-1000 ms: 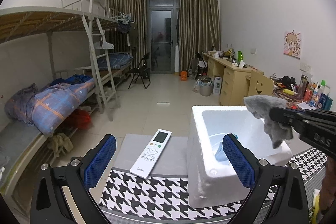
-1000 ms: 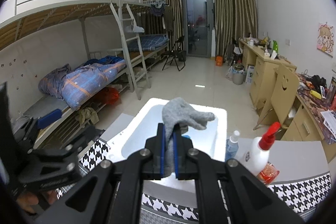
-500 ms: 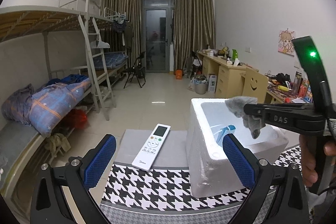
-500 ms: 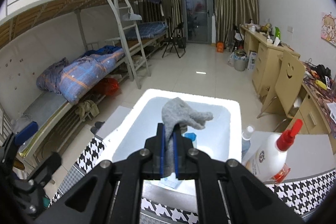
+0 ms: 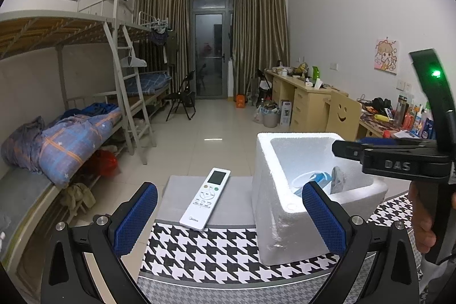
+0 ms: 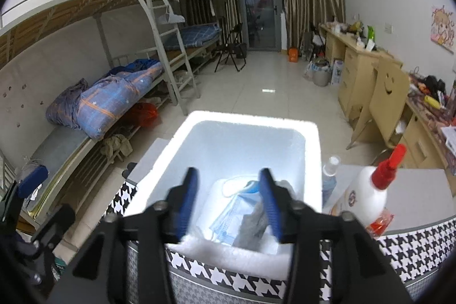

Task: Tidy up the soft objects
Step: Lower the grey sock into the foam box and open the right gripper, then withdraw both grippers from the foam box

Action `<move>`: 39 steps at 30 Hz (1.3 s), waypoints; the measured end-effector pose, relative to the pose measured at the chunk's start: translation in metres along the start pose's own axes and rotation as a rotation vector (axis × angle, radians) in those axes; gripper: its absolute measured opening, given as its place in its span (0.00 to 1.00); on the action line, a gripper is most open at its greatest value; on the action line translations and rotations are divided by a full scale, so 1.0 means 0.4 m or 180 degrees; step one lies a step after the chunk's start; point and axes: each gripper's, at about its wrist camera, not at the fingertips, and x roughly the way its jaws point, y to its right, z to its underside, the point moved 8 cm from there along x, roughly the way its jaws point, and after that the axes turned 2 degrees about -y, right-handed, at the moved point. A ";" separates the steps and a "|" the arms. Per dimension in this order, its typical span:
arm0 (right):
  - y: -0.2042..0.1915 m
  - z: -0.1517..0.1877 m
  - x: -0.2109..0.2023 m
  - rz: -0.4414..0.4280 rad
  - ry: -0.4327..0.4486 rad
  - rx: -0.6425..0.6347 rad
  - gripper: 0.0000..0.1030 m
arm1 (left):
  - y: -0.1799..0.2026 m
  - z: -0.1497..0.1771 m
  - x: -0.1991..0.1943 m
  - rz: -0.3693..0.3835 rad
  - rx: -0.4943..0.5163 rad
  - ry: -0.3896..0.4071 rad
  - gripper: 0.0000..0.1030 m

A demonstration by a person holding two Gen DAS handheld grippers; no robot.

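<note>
One foam box (image 6: pixel 182 144) holds one grey cloth (image 6: pixel 252 224) and one blue mask (image 6: pixel 228 215) (cloth released since earlier); my right gripper (image 6: pixel 229 202) and left gripper (image 5: pixel 229 217) are both spread, empty.

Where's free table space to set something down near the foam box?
Bare houndstooth cloth in front of the remote, left of the foam box. Bare grey tabletop behind the red-capped bottle. Crowded: box interior, holding masks and grey cloth.
</note>
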 end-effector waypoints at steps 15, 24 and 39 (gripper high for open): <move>0.002 0.035 -0.165 0.0007 0.0360 -0.0025 0.89 | 0.057 0.008 -0.105 0.0064 0.0018 0.0099 0.99; 0.009 0.071 -0.277 0.0055 0.0603 -0.0049 0.89 | 0.126 -0.009 -0.191 0.0101 0.0175 0.0246 0.99; 0.037 0.133 -0.384 0.0065 0.0767 0.0004 0.89 | 0.181 0.003 -0.281 0.0320 0.0198 0.0416 0.99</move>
